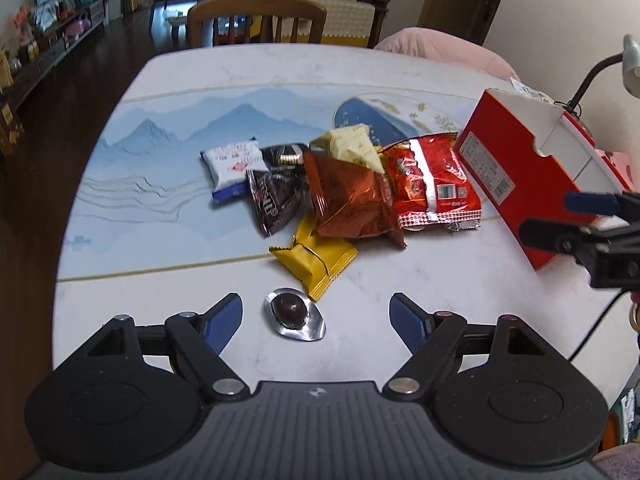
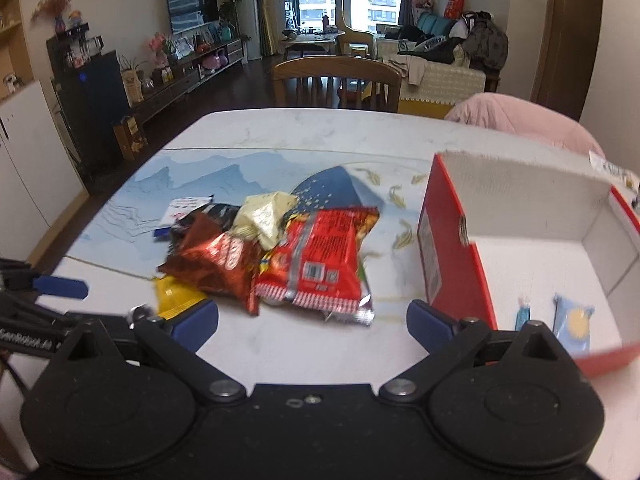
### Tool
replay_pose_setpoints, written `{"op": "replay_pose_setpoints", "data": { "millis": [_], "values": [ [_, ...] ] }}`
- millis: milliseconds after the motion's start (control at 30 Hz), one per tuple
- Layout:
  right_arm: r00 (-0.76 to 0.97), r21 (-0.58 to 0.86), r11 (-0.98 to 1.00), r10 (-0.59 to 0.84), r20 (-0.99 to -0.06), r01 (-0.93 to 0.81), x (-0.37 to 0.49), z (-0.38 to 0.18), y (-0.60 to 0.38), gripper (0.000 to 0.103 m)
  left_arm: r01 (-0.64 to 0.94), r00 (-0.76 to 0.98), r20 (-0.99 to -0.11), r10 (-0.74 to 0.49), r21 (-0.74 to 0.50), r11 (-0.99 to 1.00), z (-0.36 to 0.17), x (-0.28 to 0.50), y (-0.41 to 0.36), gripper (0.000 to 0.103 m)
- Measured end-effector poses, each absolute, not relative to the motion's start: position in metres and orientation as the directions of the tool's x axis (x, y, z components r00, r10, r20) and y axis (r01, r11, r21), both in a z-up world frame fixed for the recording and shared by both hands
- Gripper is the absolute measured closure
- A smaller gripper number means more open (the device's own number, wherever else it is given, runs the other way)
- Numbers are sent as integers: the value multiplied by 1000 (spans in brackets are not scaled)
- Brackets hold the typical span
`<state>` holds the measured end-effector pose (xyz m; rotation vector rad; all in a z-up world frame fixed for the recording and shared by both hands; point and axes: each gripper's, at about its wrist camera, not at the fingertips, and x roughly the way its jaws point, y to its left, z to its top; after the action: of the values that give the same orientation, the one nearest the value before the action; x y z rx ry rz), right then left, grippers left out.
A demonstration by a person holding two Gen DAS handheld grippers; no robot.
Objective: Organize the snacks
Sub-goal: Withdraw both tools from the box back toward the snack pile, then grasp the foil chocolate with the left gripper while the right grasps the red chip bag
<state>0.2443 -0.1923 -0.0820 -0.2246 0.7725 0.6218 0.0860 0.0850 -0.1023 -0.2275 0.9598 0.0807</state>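
Both claws wide open, empty: left gripper straddling the foil chocolate, right gripper near the red packet. Risk: clumsy closing skidding chocolate away, missing red box.

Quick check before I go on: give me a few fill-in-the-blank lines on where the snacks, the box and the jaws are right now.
1. The foil-wrapped chocolate lies between the left gripper's ____ jaws.
2. The yellow packet lies partly under the ____ bag.
3. The red box already holds a light ____ packet.
4. The right gripper holds ____.

Missing words: open; orange-brown; blue; nothing
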Motion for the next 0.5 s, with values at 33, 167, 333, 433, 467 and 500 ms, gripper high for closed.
{"op": "replay_pose_setpoints", "data": {
  "millis": [33,167,333,433,467,500],
  "values": [
    [553,23,803,431,-713,-596,251,-83,-188,2,-175,569,-821,-30,-157,972,-105,88,86,23],
    [547,26,808,422,-723,-589,277,-90,-172,2,-199,554,-832,-30,-167,966,-114,96,88,23],
    [541,-3,819,378,-751,-575,302,-106,-147,3,-211,526,-850,-29,-163,964,-125,103,87,29],
    [540,-20,834,338,-771,-551,315,-116,-134,3,-221,510,-860,-22,-155,963,-131,106,87,32],
    [540,-19,842,327,-776,-539,320,-118,-131,3,-224,505,-863,-20,-153,962,-133,107,87,33],
    [539,-18,849,319,-780,-528,323,-121,-128,3,-226,502,-865,-19,-152,962,-134,109,87,34]
  ]
}}
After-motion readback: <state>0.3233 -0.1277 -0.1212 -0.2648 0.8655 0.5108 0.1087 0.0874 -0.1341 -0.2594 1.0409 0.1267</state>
